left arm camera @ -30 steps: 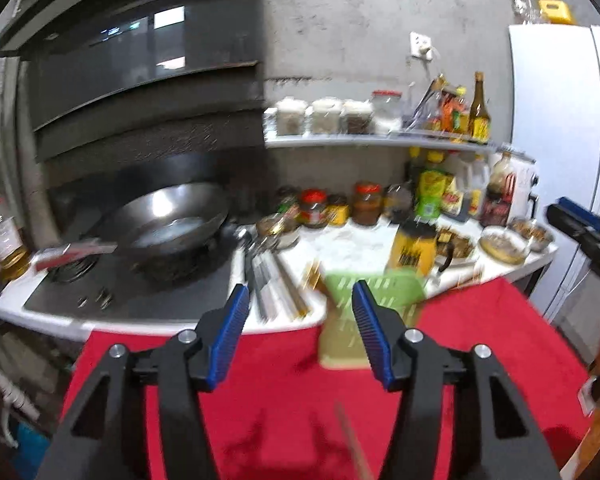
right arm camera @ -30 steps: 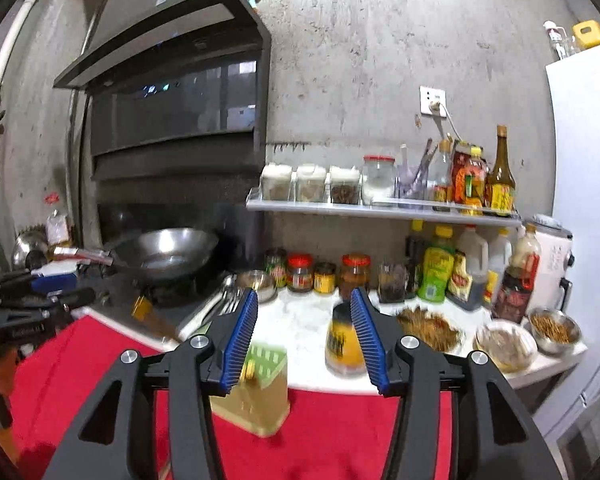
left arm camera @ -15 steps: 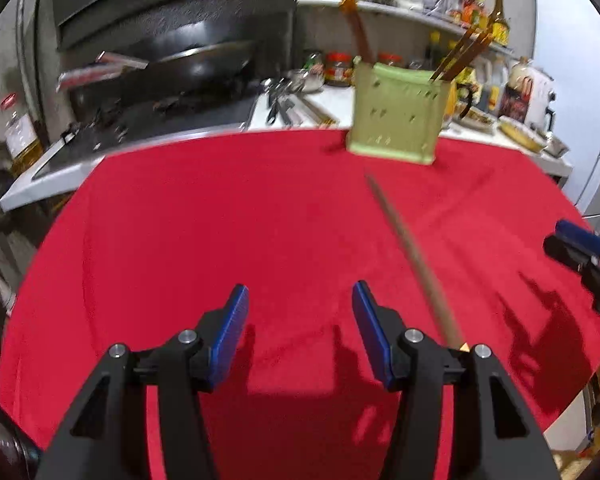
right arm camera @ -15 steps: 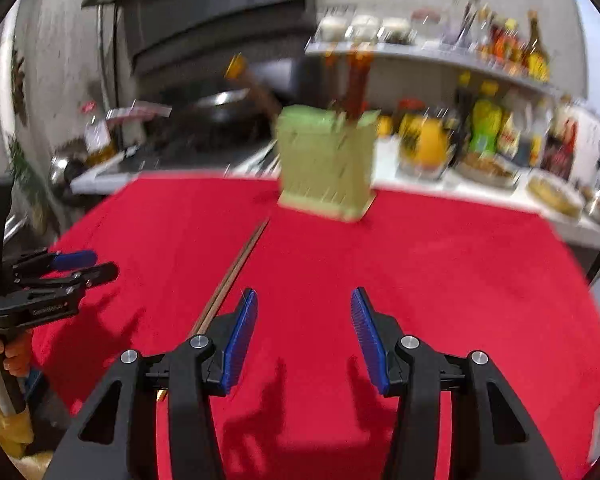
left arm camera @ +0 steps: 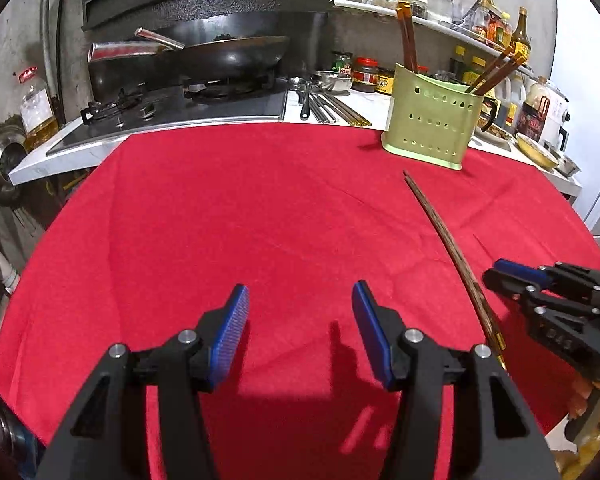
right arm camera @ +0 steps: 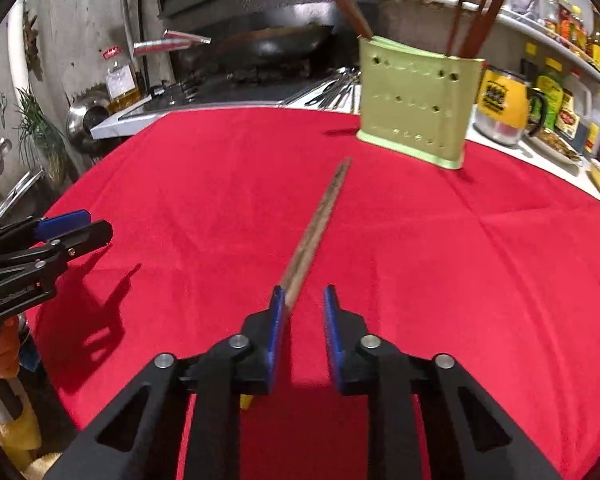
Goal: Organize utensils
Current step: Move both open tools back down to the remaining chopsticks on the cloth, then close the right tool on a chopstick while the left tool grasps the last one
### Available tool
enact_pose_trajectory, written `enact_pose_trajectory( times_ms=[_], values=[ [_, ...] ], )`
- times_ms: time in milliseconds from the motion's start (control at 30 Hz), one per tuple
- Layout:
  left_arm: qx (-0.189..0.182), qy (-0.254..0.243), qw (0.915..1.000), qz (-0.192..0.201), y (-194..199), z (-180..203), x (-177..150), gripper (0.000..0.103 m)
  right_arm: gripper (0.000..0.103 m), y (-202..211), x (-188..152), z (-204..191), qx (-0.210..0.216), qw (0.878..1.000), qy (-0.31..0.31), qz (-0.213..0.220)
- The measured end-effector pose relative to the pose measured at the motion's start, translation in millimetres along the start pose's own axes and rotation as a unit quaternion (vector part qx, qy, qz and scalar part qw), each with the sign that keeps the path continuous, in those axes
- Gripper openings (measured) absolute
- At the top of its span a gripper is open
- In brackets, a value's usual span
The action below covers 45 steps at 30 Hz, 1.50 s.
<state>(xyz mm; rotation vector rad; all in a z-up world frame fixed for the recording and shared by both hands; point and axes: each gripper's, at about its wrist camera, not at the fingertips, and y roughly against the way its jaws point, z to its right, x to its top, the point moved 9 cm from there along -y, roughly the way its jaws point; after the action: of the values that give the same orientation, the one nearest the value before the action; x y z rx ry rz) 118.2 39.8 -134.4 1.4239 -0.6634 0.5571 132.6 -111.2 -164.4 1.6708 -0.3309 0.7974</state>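
Right tongs (right arm camera: 303,300) closing around the chopstick (right arm camera: 316,228)
It runs from these narrowed tongs toward the green holder (right arm camera: 416,108) at the desk's far edge; left tongs (left arm camera: 298,300) wide, empty, farther off

No text reads clearly — jar and bottle labels blur.

We're in hard overhead light here: the red cloth (left arm camera: 284,208) glows bright, and sharp dark shadows of the gripper arms fall on it toward us. The left wrist view is crisp; the right wrist view smears, with the green holder (right arm camera: 416,108) and shelf soft. The wok (left arm camera: 228,54) catches glare. Both views bow outward, with black vignetted corners.
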Motion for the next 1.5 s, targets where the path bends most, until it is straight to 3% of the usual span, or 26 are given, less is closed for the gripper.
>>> enact_pose_trajectory(
  times_ms=[367, 533, 800, 900, 1100, 1200, 1233, 1500],
  values=[
    [-0.016, -0.002, 0.9998, -0.009, -13, 5, 1, 0.053, 0.009, -14, 2, 5, -0.036, 0.999, 0.014, -0.031],
    [-0.032, -0.017, 0.9993, -0.010, -10, 22, 1, 0.053, 0.007, -6, -4, 25, -0.048, 0.998, 0.000, -0.030],
    [-0.144, -0.041, 0.9877, -0.046, -15, 95, -12, 0.051, 0.007, 18, -26, 71, -0.073, 0.996, -0.043, -0.025],
    [-0.168, -0.042, 0.9828, -0.064, -24, 121, -14, 0.049, 0.007, 29, -36, 85, -0.085, 0.995, -0.053, -0.021],
    [-0.135, -0.066, 0.9849, -0.085, -47, 146, -14, 0.040, 0.007, 46, -52, 111, -0.110, 0.991, -0.068, -0.015],
    [-0.116, -0.089, 0.9857, -0.082, -51, 150, -11, 0.015, 0.007, 49, -55, 114, -0.104, 0.992, -0.069, -0.010],
    [-0.104, -0.110, 0.9854, -0.078, -52, 150, -11, 0.011, 0.007, 49, -55, 112, -0.100, 0.993, -0.065, -0.008],
    [-0.066, -0.188, 0.9767, -0.080, -55, 122, -7, 0.008, 0.008, 45, -53, 98, -0.068, 0.997, -0.040, -0.006]
  ],
)
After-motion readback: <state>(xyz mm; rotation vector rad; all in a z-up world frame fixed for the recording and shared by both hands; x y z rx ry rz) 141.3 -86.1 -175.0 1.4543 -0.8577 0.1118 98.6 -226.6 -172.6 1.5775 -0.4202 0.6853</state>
